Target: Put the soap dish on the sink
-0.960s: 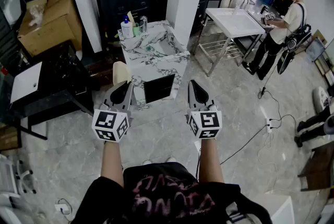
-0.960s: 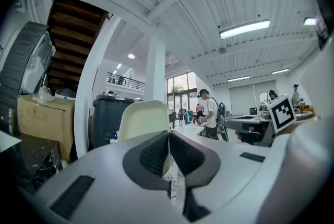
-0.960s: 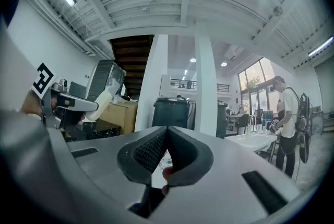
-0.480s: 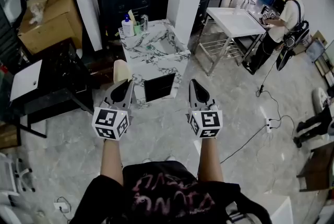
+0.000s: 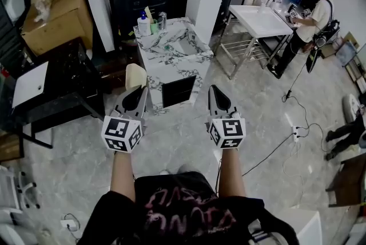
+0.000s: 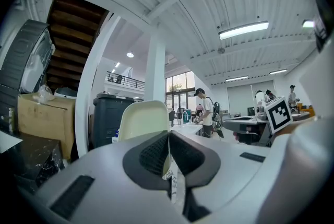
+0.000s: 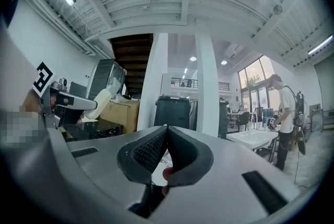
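**Marble sink ahead, soap dish carried in the left tool**

Grey stone floor lies beneath both tools, which sit almost where they were 0.5 s ago. The marble sink (image 5: 157,59) has shifted slightly right and up in the head view. The left tool (image 5: 139,91) is clamped on the lower edge of the cream soap dish (image 5: 135,76), which stands upright in the air, short of the sink. The right tool (image 5: 213,90) has its jaws pressed together on nothing. The pink print on the black shirt (image 5: 183,209) is illegible.

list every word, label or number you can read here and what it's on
Nothing here is legible.
Black shirt: pink print, too distorted to read.
Bottles on the sink: labels too small.
Left tool and right tool: square marker patterns, no letters.
Soap dish: blank.
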A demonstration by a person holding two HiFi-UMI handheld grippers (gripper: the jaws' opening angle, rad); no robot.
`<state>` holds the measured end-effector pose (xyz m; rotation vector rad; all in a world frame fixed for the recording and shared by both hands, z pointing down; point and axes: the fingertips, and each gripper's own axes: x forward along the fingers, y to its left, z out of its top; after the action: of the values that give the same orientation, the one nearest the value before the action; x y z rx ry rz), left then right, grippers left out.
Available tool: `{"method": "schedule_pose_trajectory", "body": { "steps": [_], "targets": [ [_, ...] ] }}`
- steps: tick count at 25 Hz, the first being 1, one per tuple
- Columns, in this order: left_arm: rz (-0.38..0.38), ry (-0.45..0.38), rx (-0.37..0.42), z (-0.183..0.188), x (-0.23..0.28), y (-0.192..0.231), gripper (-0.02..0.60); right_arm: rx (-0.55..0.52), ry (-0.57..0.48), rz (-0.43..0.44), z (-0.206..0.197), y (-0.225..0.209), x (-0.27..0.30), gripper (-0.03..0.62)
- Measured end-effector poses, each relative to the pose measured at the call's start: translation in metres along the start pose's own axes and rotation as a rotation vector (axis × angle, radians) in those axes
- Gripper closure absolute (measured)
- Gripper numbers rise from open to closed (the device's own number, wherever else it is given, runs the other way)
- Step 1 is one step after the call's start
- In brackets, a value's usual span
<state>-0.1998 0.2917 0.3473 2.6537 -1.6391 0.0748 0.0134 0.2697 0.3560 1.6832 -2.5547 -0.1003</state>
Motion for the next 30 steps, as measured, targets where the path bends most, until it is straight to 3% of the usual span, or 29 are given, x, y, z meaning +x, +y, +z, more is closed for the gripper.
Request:
{"method": "schedule_pose_trajectory", "body": {
  "steps": [13,30],
  "targets": [
    [-0.018,0.029,0.007,-0.017,0.022,0.018,0.558,0.002,0.009,-0.025,-0.012,-0.010,0.027,0.580],
    [-0.001,0.114,-0.005,-0.046,0.179,0.058,0.558,0.013,0.051,0.013,-0.047,-0.094,0.169,0.580]
  ]
}}
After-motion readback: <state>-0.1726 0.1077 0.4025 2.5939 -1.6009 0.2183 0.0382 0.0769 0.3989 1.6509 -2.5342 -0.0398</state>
